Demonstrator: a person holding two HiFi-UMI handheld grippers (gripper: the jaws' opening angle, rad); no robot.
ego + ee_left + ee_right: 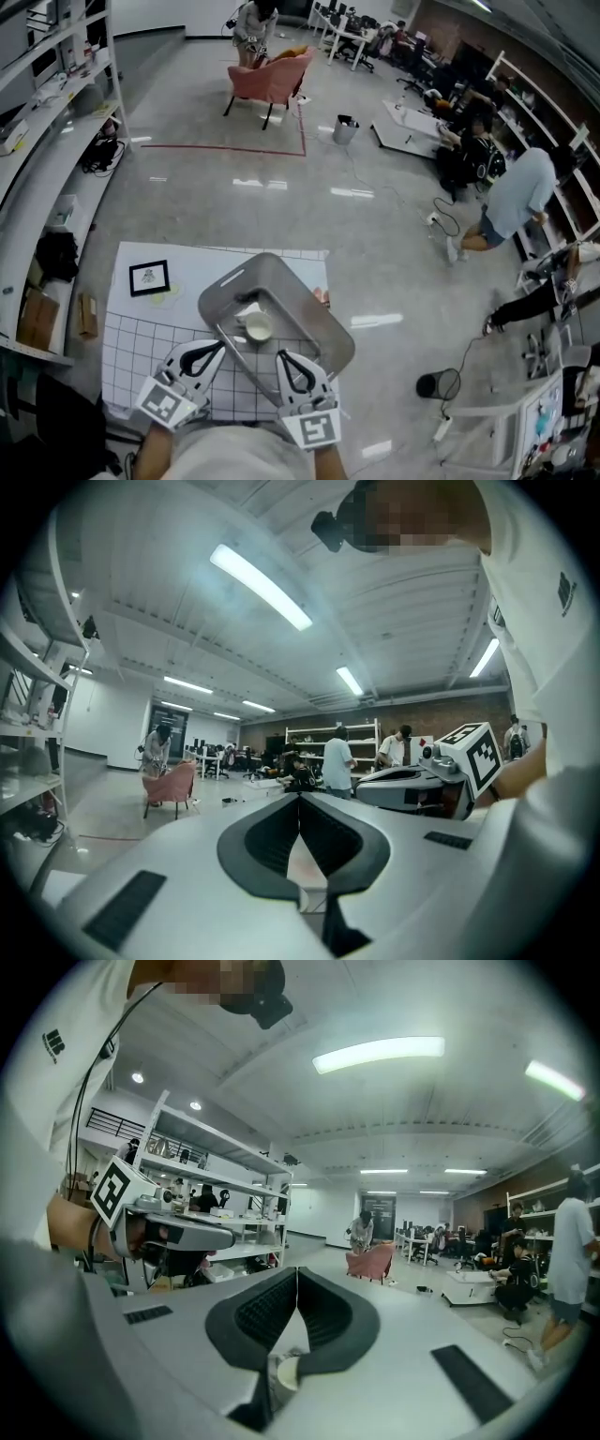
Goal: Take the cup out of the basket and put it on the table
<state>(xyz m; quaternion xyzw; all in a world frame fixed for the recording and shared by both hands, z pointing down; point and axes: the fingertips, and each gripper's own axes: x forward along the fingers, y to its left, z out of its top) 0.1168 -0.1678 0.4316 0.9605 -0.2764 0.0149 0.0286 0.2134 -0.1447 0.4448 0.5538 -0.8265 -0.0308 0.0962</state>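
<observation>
Both grippers are held low and close to the body, at 6 o'clock in the head view, side by side and roughly level, since each gripper view looks out across the room.

The left gripper points toward 1 o'clock, with its marker cube at the rear. In the left gripper view its jaws are pressed together at the tips, with nothing between them.

The right gripper points toward 11 o'clock, so the two noses converge on the basket. Its jaws are also pressed together and hold nothing. Its cube sits just above the person's sleeve.

The basket is a grey metal one lying on the gridded table, with its long side running from 10 to 4 o'clock. The cup stands inside it, in the half nearer the person, at 12 o'clock from the gap between the two grippers. Through the slot under the right jaws the cup's pale rim shows just below.

Both noses reach the basket's near edge, but from above I cannot tell whether they touch it.

A small black frame lies on the table at 10 o'clock from the basket, apart from it.
</observation>
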